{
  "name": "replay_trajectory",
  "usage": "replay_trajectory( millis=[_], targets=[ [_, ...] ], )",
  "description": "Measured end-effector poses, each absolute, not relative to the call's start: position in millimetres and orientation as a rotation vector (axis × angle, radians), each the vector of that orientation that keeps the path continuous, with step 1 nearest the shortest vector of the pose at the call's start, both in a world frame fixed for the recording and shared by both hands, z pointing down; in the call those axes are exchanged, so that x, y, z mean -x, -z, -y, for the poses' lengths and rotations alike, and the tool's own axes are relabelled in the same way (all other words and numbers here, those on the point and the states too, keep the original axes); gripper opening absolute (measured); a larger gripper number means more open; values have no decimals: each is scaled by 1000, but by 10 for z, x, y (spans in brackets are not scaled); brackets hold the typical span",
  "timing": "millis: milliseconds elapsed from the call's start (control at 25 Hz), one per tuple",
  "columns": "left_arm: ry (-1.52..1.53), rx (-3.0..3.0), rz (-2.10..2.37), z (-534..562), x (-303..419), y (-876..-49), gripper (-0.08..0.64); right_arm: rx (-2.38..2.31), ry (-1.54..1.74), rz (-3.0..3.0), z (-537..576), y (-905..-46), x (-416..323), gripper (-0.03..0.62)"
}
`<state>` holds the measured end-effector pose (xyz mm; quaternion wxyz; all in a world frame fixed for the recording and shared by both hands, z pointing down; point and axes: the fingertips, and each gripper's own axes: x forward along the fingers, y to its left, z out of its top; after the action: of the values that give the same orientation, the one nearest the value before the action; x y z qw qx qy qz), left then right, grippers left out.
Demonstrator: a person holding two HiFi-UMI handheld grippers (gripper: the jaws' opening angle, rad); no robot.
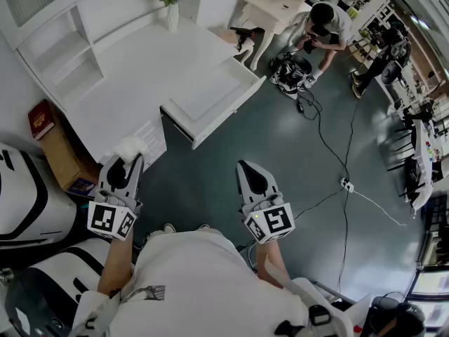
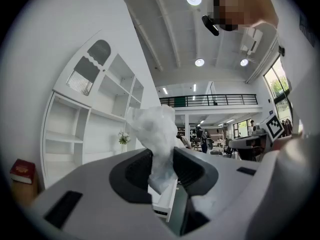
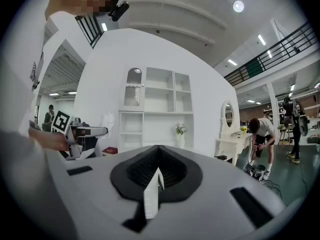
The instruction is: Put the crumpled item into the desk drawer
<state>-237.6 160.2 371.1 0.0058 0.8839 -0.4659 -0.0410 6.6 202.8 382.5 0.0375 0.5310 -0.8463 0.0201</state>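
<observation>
A crumpled white paper wad (image 1: 130, 146) is pinched in my left gripper (image 1: 128, 161), which hovers over the desk's front left corner. From the left gripper view the wad (image 2: 156, 134) bulges up between the two dark pads, and the left gripper (image 2: 161, 154) is shut on it. The white desk (image 1: 133, 83) has its drawer (image 1: 210, 93) pulled out and open, up and to the right of that gripper. The drawer's front edge (image 2: 167, 199) shows below the jaws. My right gripper (image 1: 245, 168) hangs over the dark floor with its jaws together and nothing in them; the right gripper (image 3: 157, 154) looks toward the desk.
A red book (image 1: 41, 119) lies on a cardboard box (image 1: 64, 156) left of the desk. A flower vase (image 1: 172, 7) and a shelf unit (image 1: 59, 55) stand on the desk. A person (image 1: 324, 25) crouches by a dressing table, with cables (image 1: 328, 149) across the floor.
</observation>
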Motion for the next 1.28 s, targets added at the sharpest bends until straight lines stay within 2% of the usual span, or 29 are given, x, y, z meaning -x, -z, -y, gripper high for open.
replay_trajectory(
  millis=[520, 960, 1280],
  targets=[
    [127, -2751, 1464, -1742, 2400, -3839, 129, -1616, -90, 2605, -2148, -3928, -75, 9],
    [53, -2738, 1467, -1927, 2046, -3841, 129, -1618, -171, 2699, -2344, -3962, -395, 9],
    [2, -2737, 1456, -2123, 1740, -3946, 129, -1617, -285, 2701, -2525, -4299, -657, 9]
  ],
)
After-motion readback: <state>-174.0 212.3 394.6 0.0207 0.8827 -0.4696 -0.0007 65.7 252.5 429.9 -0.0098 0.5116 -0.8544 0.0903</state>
